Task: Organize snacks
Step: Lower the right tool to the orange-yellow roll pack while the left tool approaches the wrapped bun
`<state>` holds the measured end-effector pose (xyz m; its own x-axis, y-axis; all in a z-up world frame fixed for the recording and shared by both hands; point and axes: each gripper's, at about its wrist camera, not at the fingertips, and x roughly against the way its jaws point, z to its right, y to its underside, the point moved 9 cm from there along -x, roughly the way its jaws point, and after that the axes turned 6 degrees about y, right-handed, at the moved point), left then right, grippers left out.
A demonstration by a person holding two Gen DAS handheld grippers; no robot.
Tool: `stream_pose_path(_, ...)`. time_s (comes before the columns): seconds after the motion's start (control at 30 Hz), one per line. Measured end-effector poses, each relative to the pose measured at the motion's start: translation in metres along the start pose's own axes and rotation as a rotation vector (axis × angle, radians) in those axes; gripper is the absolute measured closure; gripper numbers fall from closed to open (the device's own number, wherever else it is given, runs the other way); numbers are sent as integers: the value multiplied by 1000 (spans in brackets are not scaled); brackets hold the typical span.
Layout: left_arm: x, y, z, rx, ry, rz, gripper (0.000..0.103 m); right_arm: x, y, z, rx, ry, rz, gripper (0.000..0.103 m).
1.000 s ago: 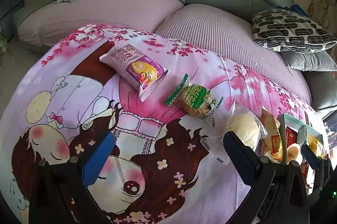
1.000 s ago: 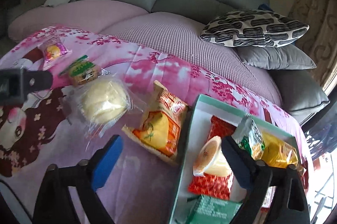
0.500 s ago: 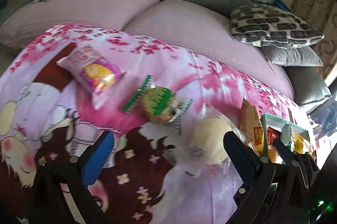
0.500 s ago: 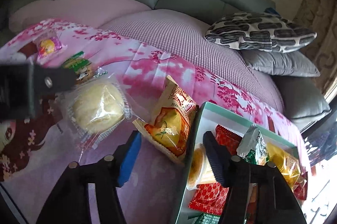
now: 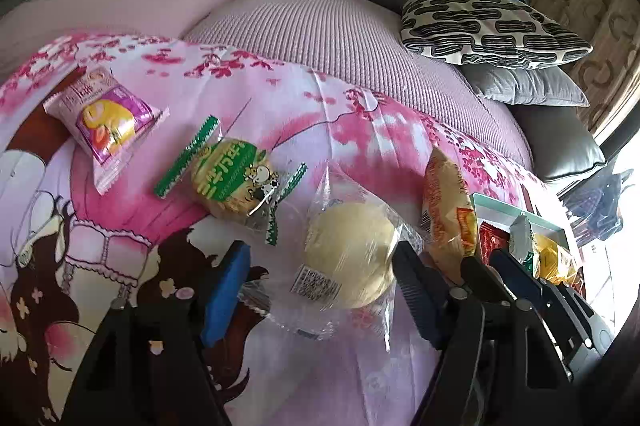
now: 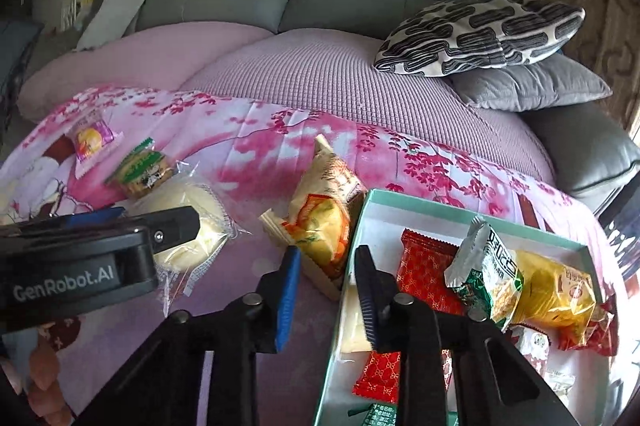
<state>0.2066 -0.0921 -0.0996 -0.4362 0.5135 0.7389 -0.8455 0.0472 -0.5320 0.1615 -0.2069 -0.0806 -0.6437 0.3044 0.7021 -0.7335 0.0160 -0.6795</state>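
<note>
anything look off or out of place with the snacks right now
Nothing looks spilled or torn. The orange snack bag is the odd one: it stands tilted against the outside wall of the teal box instead of lying inside. The bagged bun, green cookie pack and pink pack lie loose on the blanket.

Clear-wrapped pale bun (image 5: 352, 250) lies flat; orange packet (image 6: 324, 218) leans against box (image 6: 460, 204).

both tongs are black plastic frames with silver pivot screws and blue pads; the left tongs (image 6: 100, 258) carry white "genrobot.ai" lettering, bare fingertips (image 6: 44, 382) below.
</note>
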Motion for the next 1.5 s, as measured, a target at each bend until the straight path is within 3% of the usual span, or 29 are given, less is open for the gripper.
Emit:
stream_pose_path(0.17, 5, 2, -1, 6, -8, 1, 38, 3, 1, 4, -25, -18, -5, 84)
stream_pose_path(0.33, 17, 0, -5, -3, -49, 26, 48, 7, 2, 3, -29, -37, -10, 85)
stream_pose_path(0.7, 20, -3, -27, 86, -59, 55, 49, 5, -10, 8, -141, -94, -40, 84)
stream_pose_path(0.8, 22, -4, -32, 100, -63, 59, 49, 5, -23, 2, -148, -130, -32, 80)
stream_pose_path(0.9, 23, -3, -35, 104, -67, 61, 48, 1, -35, -7, -119, -129, -34, 68)
stream_pose_path(0.97, 23, -3, -37, 108, -62, 58, 47, -7, -40, -10, -108, -105, -46, 46)
stream_pose_path(1.37, 18, 0, -41, 139, -42, 37, 41, -36, -42, -24, -83, -115, -111, 45)
stream_pose_path(1.5, 17, 0, -40, 138, -39, 33, 41, -46, -38, -23, -66, -71, -130, 45)
